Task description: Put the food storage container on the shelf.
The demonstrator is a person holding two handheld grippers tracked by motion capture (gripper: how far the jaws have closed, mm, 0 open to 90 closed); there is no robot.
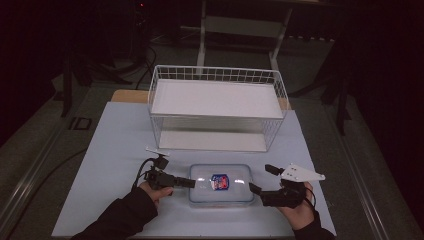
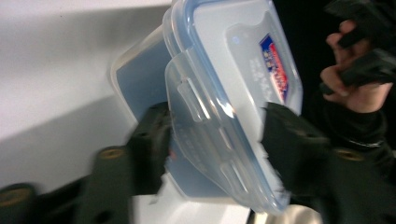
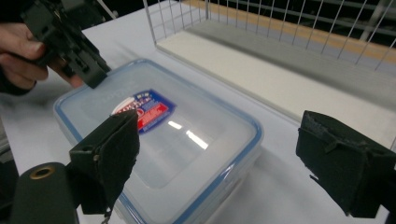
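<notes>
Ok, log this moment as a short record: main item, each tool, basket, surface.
item: clear rectangular plastic food container with blue-rimmed snap lid and a red-and-blue label, flat on the table
left tool: left tool at the container's left end, jaws either side of the lid's side clip, closing on it
right tool: right tool at the container's right end, jaws wide apart, not gripping
basket: white wire basket with a white shelf board, behind the container
surface: pale blue-white table
</notes>
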